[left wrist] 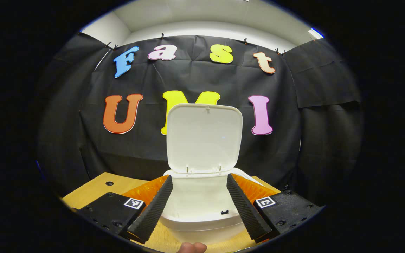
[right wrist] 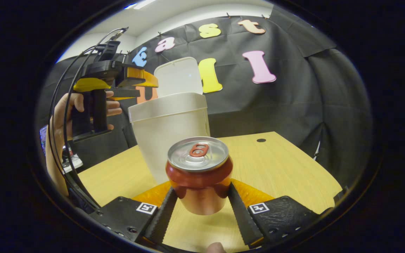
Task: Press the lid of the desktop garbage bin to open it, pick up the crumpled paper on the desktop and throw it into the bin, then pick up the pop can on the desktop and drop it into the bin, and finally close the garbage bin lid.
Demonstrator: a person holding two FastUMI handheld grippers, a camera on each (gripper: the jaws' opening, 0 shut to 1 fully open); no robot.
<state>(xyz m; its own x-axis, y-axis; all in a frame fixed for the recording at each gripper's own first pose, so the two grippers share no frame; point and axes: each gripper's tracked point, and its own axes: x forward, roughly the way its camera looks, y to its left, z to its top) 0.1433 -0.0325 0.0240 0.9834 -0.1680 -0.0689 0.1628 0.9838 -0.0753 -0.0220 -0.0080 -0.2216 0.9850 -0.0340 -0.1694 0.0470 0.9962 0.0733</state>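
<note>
In the left gripper view, the left gripper [left wrist: 199, 207] is hanging just above the garbage bin [left wrist: 202, 219], its two fingers [left wrist: 153, 209] spread wide apart with nothing between them. The bin's lid [left wrist: 204, 138] is standing upright at the back, hinged open, and the white inside of the bin is showing between the fingers. The wooden desktop [left wrist: 93, 191] is peeking out to the left behind the gripper's body, and a fingertip [left wrist: 192, 247] is poking in at the bottom edge.

In the right gripper view, the right gripper [right wrist: 202, 207] is clamping the pop can [right wrist: 199, 174] between its two fingers, one pressing on each side of the can's lower body. The can is sitting upright with its pull tab facing up, and it looks raised off the desktop [right wrist: 276, 165]. Just behind it the garbage bin [right wrist: 169, 130] is standing on the desk with its lid [right wrist: 179, 75] tipped up. To the upper left, a hand [right wrist: 79, 112] is holding the left gripper [right wrist: 132, 84] beside the bin's rim, level with the open lid; from this side I cannot tell how its jaws stand.
</note>
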